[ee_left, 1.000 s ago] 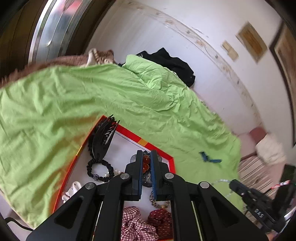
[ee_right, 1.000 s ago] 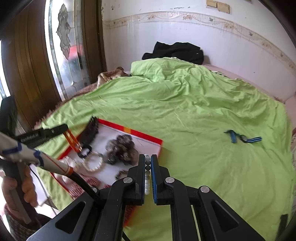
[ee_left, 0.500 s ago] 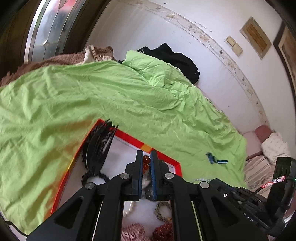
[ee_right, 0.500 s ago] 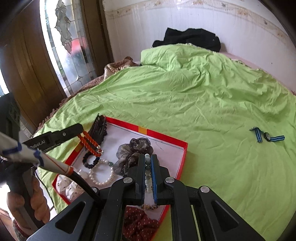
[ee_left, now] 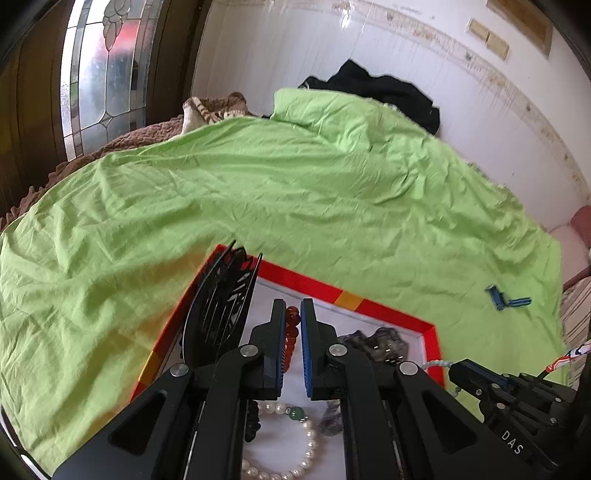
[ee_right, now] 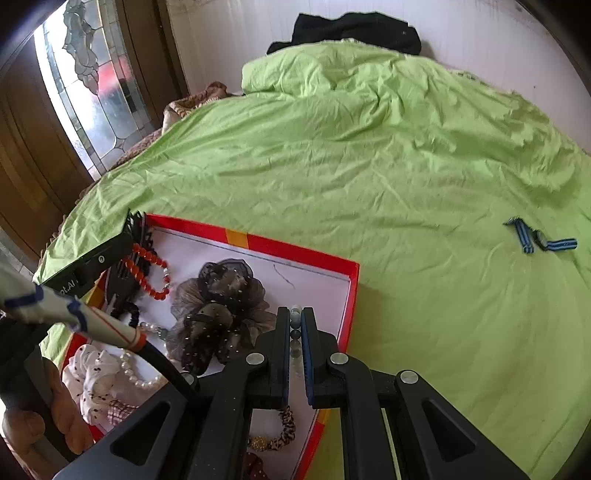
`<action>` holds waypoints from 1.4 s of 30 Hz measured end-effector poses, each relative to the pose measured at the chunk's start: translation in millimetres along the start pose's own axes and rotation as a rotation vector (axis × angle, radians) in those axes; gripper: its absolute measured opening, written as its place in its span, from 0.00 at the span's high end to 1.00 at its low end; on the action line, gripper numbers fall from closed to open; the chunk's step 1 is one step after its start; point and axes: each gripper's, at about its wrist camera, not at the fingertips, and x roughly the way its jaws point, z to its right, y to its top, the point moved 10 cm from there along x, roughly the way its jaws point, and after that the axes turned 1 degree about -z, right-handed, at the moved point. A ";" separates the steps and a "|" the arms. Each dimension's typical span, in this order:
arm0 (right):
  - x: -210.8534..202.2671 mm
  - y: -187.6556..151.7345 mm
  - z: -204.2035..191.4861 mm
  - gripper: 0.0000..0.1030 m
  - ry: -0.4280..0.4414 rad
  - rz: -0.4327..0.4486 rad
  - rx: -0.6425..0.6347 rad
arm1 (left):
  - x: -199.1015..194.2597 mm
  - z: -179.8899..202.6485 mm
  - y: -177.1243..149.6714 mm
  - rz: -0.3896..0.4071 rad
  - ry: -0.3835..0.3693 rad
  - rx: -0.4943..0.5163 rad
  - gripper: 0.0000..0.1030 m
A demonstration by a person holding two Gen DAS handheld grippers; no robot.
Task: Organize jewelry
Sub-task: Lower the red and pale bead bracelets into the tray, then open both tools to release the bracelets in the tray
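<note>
A red-rimmed box (ee_right: 295, 251) with a white floor lies on the green bedsheet. My right gripper (ee_right: 295, 312) is shut on a pale grey-blue bead bracelet (ee_right: 295, 326) and hangs over the box's right part. Beside it lie a dark gauze scrunchie (ee_right: 218, 306), a pearl bracelet (ee_right: 136, 376) and a white dotted scrunchie (ee_right: 88, 373). My left gripper (ee_left: 293, 306) is shut on a red bead bracelet (ee_left: 291, 325) over the box rim (ee_left: 314, 280), next to a black hair comb (ee_left: 218, 306). The red bracelet (ee_right: 147, 273) dangles from the left gripper (ee_right: 99, 258) in the right wrist view.
A blue striped bow clip (ee_right: 535, 240) lies alone on the green sheet (ee_right: 369, 147), right of the box. A black garment (ee_right: 351, 29) sits at the bed's far end by the white wall. A glazed wooden door (ee_right: 85, 85) stands left. A person's hand (ee_right: 22, 424) grips the left handle.
Both grippers have come down and closer over the box, each still shut on its bracelet. The box now fills more of both views.
</note>
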 end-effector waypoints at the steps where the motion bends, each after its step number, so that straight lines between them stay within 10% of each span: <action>1: 3.2 -0.8 0.3 0.93 0.001 -0.005 0.003 | 2.7 -0.1 -1.1 -0.007 0.003 0.002 0.93; 26: 27.0 -15.1 3.3 0.93 0.043 -0.053 0.042 | 16.0 2.0 -14.1 -0.038 0.081 0.071 0.93; 30: 18.8 -15.0 3.3 0.67 0.061 -0.042 0.060 | 10.8 5.4 -14.3 -0.029 0.083 0.085 0.92; 35: 0.3 -6.6 11.6 0.49 0.038 0.022 0.086 | -6.9 11.1 -10.2 0.021 0.066 0.092 0.49; 42: 15.7 -10.8 45.8 0.44 -0.106 0.002 0.119 | -51.4 14.2 7.0 0.174 0.011 0.072 0.35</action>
